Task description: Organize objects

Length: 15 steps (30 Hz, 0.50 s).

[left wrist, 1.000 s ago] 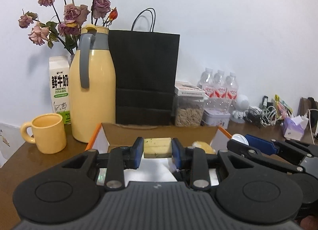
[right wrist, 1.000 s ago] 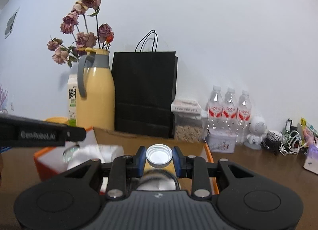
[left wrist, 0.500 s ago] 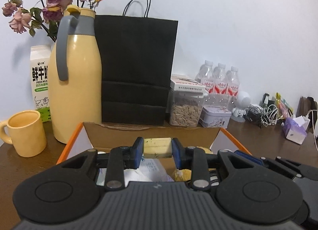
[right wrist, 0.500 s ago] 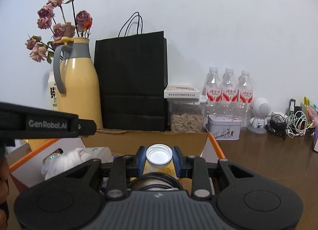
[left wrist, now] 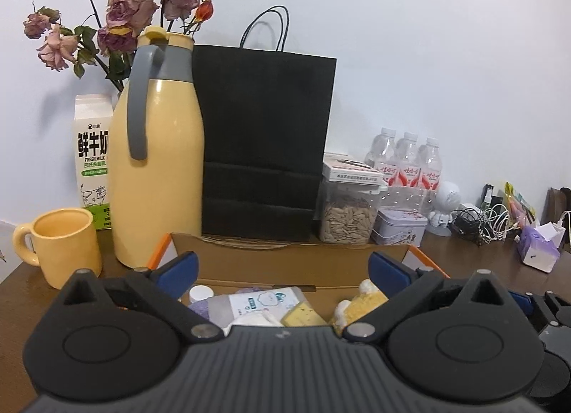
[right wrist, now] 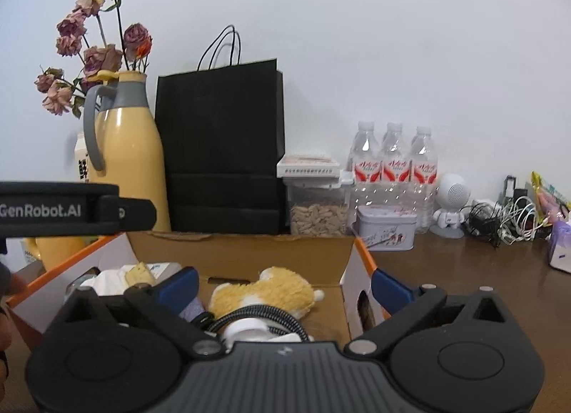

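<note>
Left tongs (left wrist: 282, 266) opening over the box (left wrist: 285, 261), nothing between them; yellow sponge piece (left wrist: 303, 315) lies inside. Right tongs (right wrist: 283, 284) opening too, empty; white-capped bottle (right wrist: 246, 329) sits in the box beside the plush toy (right wrist: 271, 291). Lift both straight up, clear of the box walls.

The right gripper (right wrist: 283, 286) is hovering over the cardboard box (right wrist: 242, 252), its jaws opening with nothing pinched between them. A yellow plush toy (right wrist: 271, 291) is lying inside near the box's right wall, with a coiled cable (right wrist: 249, 316) resting below it.
</note>
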### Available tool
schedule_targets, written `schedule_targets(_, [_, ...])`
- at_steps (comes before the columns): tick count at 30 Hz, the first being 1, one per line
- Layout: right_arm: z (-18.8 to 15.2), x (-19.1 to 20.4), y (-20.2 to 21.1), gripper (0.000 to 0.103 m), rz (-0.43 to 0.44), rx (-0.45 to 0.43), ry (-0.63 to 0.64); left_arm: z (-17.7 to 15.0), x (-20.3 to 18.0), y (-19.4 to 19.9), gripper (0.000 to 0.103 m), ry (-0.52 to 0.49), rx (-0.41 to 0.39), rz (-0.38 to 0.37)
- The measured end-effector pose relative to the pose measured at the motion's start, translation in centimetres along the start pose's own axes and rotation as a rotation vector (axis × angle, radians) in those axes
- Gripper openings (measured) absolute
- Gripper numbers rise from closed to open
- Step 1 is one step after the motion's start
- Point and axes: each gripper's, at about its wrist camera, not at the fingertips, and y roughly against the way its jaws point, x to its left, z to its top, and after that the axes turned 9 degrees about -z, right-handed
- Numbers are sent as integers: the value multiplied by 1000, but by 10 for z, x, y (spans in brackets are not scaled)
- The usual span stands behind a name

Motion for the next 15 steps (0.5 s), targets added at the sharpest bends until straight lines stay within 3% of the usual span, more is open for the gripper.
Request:
schedule_targets(9, [2,5,7,103,20,1,24,1,3,11,103,14,-36,15])
schedule_targets(15, [4,6,28,103,22,-25,53,0,5,41,103,8,-66,37])
